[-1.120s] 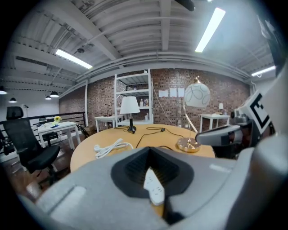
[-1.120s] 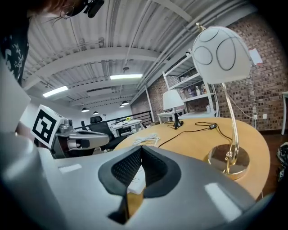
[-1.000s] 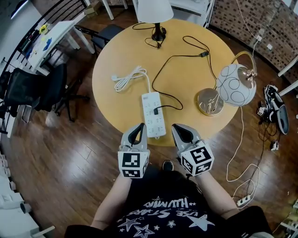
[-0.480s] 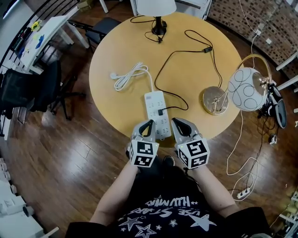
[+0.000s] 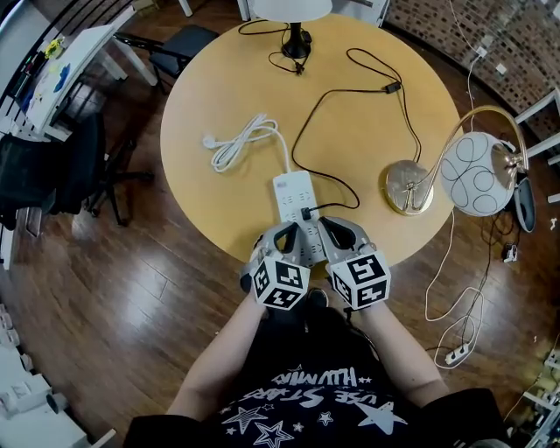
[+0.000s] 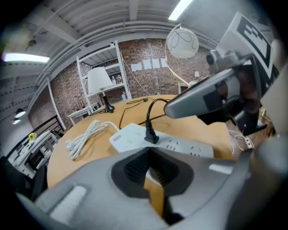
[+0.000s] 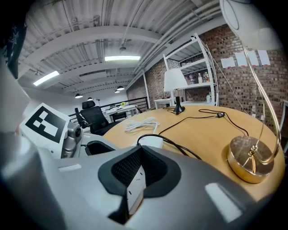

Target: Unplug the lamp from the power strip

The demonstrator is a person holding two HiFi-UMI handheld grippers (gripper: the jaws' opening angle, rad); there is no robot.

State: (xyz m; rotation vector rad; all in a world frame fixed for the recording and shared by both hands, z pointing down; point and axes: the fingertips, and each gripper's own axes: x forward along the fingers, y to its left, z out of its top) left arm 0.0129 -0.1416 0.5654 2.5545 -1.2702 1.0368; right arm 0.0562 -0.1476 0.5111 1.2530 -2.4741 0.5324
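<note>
A white power strip [image 5: 294, 199] lies on the round wooden table [image 5: 219, 79], with one black plug [image 5: 306, 213] in it. The plug's black cord [image 5: 302, 131] loops across the tabletop toward a lamp with a gold base [image 5: 409, 187] and a globe shade [image 5: 473, 173]. My left gripper [image 5: 284, 233] and right gripper [image 5: 335, 230] hover side by side over the strip's near end, both shut and holding nothing. In the left gripper view the plug [image 6: 150, 134] stands just beyond my left gripper [image 6: 151, 155]. The right gripper view shows the strip [image 7: 151, 141] past my right gripper [image 7: 139, 168].
A second lamp with a white shade [image 5: 290, 8] and black base [image 5: 297, 42] stands at the table's far edge. The strip's coiled white cord [image 5: 238, 142] lies left of the strip. A black office chair [image 5: 52, 171] stands left of the table. Loose cables [image 5: 455, 332] lie on the floor at right.
Both grippers have moved forward from off the table's near edge to over the strip's near end. The left one has closed in beside the right.
</note>
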